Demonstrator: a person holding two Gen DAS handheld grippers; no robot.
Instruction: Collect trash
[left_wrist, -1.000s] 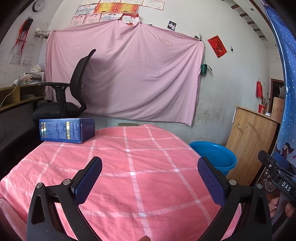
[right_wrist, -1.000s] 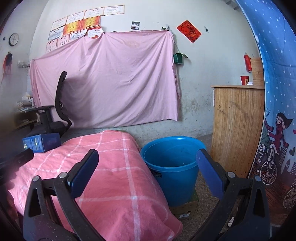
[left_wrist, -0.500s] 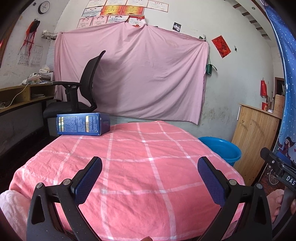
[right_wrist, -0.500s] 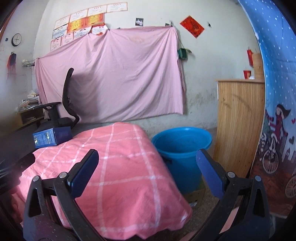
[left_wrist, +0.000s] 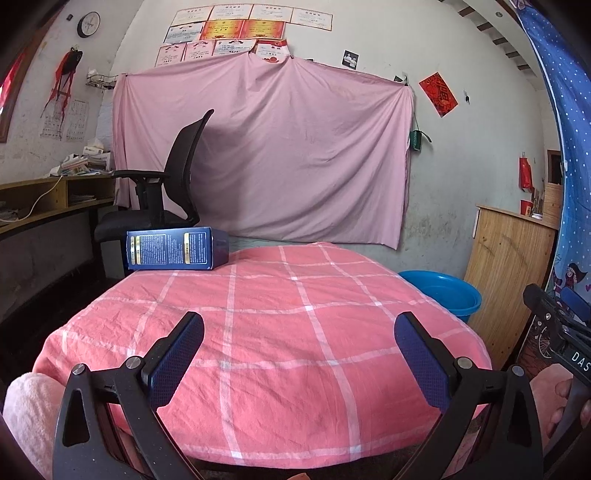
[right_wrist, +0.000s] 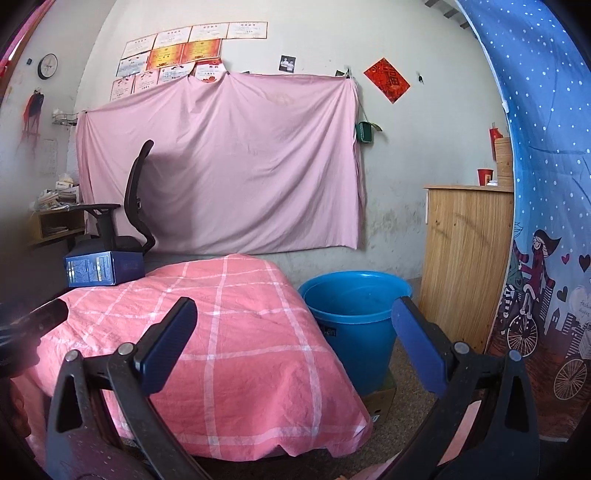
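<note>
One piece of trash is all I can find: a dark blue box (left_wrist: 176, 248) lying on its long side at the far left corner of the table (left_wrist: 295, 332). Its broad face is turned toward my left camera and is covered in fine pale print too small for me to read, with two narrow gold and yellow bands running top to bottom, one near each end. The short end face on the right is plain, deeper blue. In my right camera the same box (right_wrist: 105, 268) sits at the table's far left edge, with its printed face and darker side both showing.

The table wears a pink cloth with a white grid, wrinkled and hanging over the edges. Off the table's right side, lower down on the floor, stands a blue bucket (right_wrist: 354, 325), its mouth open upward, resting on a flattened piece of cardboard.

My left gripper (left_wrist: 299, 334) hangs over the table's near edge with its fingers spread wide and nothing between them, well apart from the box. My right gripper (right_wrist: 293, 321) is likewise spread wide and empty, straddling the table's right edge and the bucket.
</note>
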